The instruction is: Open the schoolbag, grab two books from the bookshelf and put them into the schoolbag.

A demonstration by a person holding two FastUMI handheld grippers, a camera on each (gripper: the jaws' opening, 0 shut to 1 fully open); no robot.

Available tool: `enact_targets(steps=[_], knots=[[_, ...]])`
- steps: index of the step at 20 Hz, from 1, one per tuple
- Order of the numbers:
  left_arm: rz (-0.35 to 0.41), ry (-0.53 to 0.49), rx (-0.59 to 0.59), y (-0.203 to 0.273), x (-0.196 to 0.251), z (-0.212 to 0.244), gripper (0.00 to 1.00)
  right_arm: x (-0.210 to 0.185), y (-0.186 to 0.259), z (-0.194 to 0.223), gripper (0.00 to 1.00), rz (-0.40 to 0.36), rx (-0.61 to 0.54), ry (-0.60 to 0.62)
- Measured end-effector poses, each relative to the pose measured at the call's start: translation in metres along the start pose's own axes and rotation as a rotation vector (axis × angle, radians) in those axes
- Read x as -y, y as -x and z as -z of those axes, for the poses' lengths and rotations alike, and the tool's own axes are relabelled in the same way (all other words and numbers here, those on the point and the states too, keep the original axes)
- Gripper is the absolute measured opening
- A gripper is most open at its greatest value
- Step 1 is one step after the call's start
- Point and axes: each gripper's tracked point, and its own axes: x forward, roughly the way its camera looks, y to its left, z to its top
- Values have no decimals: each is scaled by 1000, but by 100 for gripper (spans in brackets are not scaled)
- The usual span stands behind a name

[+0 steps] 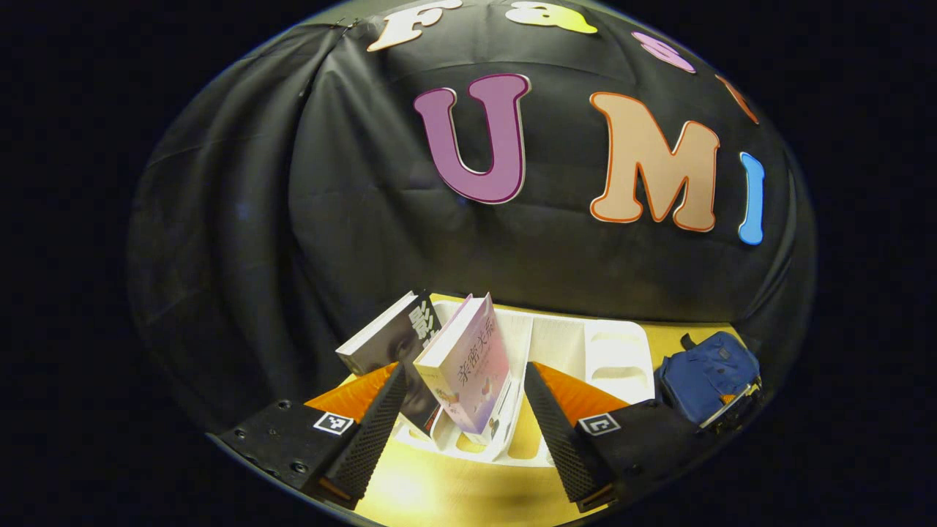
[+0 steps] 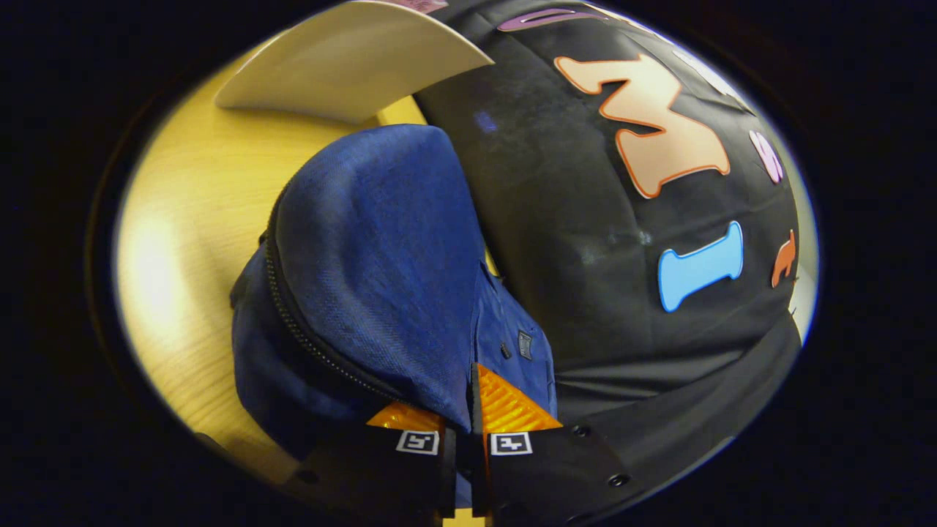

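Table (image 1: 454,498): yellow wood top, carries everything. Also seen in right gripper view.

Bookshelf (image 1: 585,344): white rack on the table, in front of the black cloth wall, with open slots on its right side. In right gripper view its white edge sits at the top, beyond the bag.

Schoolbag (image 1: 706,373): blue, on the table just right of the bookshelf in left gripper view. In right gripper view it sits close up, its blue flap (image 2: 381,256) lifted, zipper teeth running along the flap's lower edge, opening dark underneath.

Two books stand in the left part of the bookshelf, both leaning left. Pink book (image 1: 468,366): pale pink-lilac cover, nearer the middle. Dark book (image 1: 392,340): grey-black cover, just left of the pink one, touching it.

Left gripper (image 1: 468,432): fingers spread wide, one on each side of the two books, low by the rack front. Contact with the books cannot be told; nothing gripped.

Right gripper (image 2: 461,432): fingers squeezed narrow, pinching the lower corner of the flap, cloth caught between them.
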Motion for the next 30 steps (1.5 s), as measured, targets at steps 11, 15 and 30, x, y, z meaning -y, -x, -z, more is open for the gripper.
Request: enact_targets(steps=[11,15,30], knots=[[110,-103,-192,-71,-18,-10,95,76,18,-12,11,128,-14,-152],[136,-136,-315,-90,-22,11,95,80,24,-16,11,120,-26,-187],[212,-121,-666,-112,0,53,71,86,70,-27,6,101,-39,-361]])
